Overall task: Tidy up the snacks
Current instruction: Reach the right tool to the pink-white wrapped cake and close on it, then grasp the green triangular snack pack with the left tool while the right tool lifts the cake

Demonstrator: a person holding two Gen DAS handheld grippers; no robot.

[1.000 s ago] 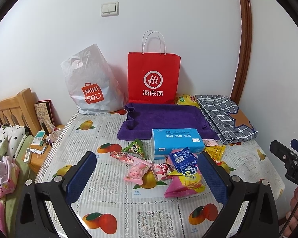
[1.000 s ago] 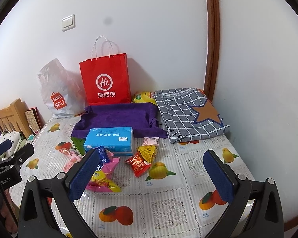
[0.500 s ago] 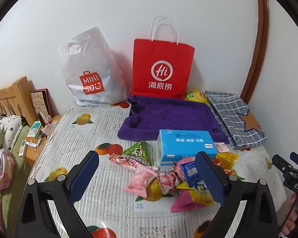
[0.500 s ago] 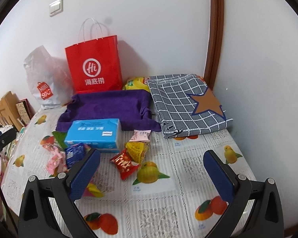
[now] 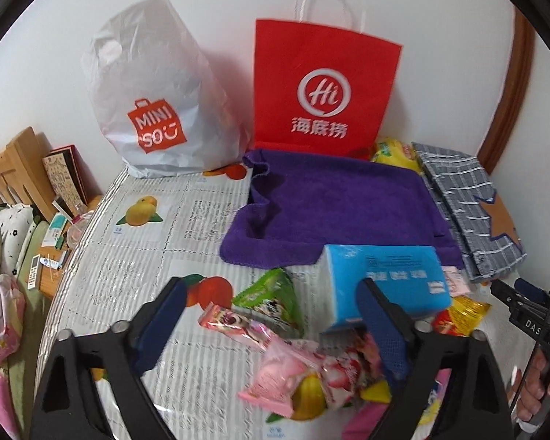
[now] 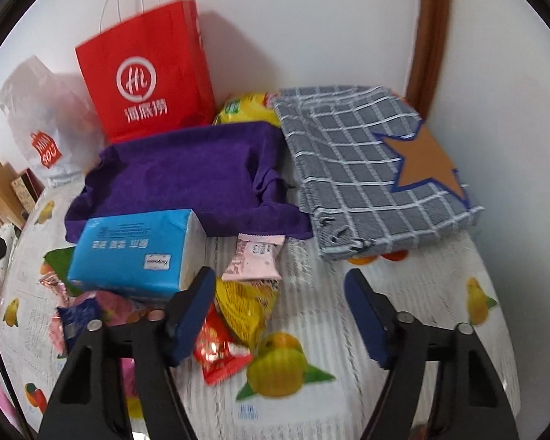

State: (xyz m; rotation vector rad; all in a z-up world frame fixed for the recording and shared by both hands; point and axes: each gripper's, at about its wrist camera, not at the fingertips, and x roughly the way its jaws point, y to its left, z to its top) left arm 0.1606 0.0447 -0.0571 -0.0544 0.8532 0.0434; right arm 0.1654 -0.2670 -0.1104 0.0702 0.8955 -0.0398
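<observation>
Several snack packets lie loose on the fruit-print tablecloth in front of a blue tissue pack. My left gripper is open above a green packet, a long pink packet and a pink pouch. My right gripper is open and empty above the table, with a yellow packet and a red packet by its left finger and a pale pink packet just beyond. The tissue pack also shows in the right wrist view.
A purple towel lies behind the tissue pack. A red paper bag and a white Miniso bag stand against the wall. A grey checked cloth lies at the right. A bed and a wooden nightstand sit left of the table.
Both grippers have moved forward and down toward the snack pile. The packets now sit between and under the fingers. Nothing was grasped.
</observation>
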